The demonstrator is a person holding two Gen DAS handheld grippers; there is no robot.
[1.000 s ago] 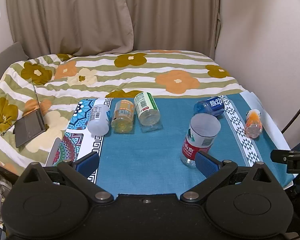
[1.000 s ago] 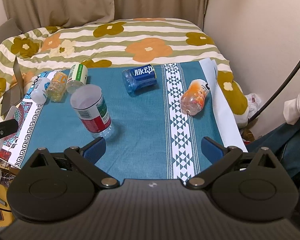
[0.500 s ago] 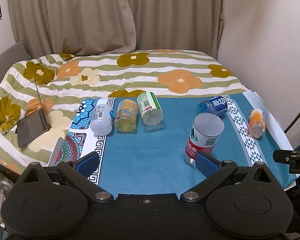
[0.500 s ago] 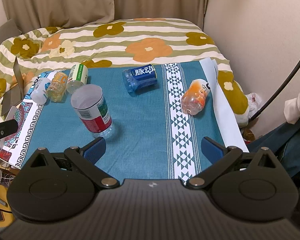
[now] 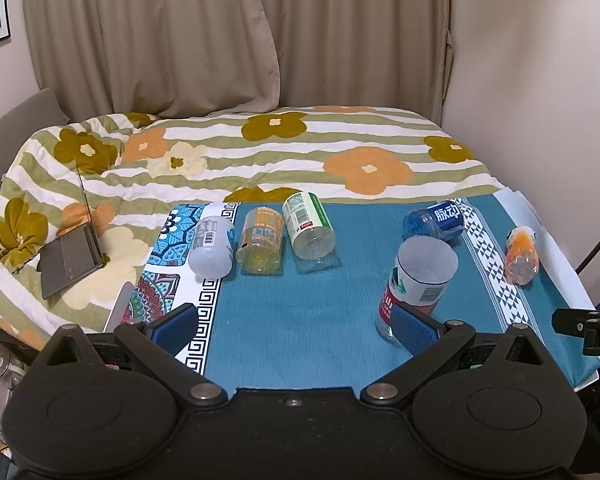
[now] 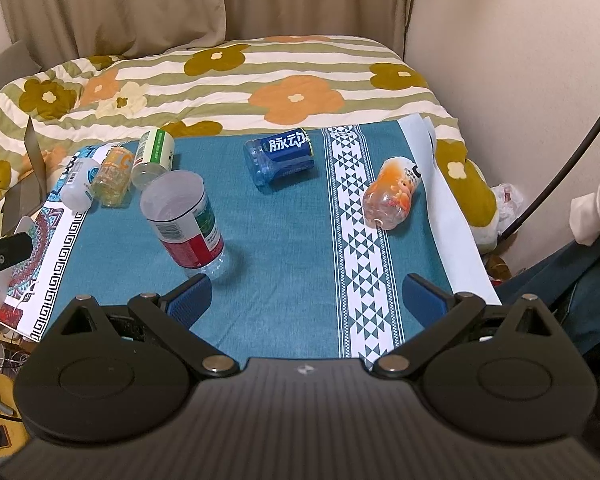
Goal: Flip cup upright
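Several cups cut from plastic bottles are on a teal cloth (image 5: 300, 312). One with a red, white and green label (image 5: 418, 280) (image 6: 186, 224) stands upright, open end up. A blue cup (image 5: 434, 220) (image 6: 282, 156), an orange cup (image 5: 522, 254) (image 6: 394, 192), and a white cup (image 5: 212, 246), a yellow cup (image 5: 260, 244) and a green-labelled cup (image 5: 308, 224) lie on their sides. My left gripper (image 5: 290, 324) is open and empty, its right finger just in front of the upright cup. My right gripper (image 6: 308, 294) is open and empty above the cloth's near edge.
The cloth lies at the foot of a bed with a flowered striped quilt (image 5: 300, 152). An open laptop (image 5: 76, 248) sits on the quilt at the left. A wall (image 5: 540, 80) is close on the right, curtains (image 5: 220, 40) behind.
The left gripper has risen and tilted slightly, so the scene sits lower in its view. The right gripper and the cups have barely moved.
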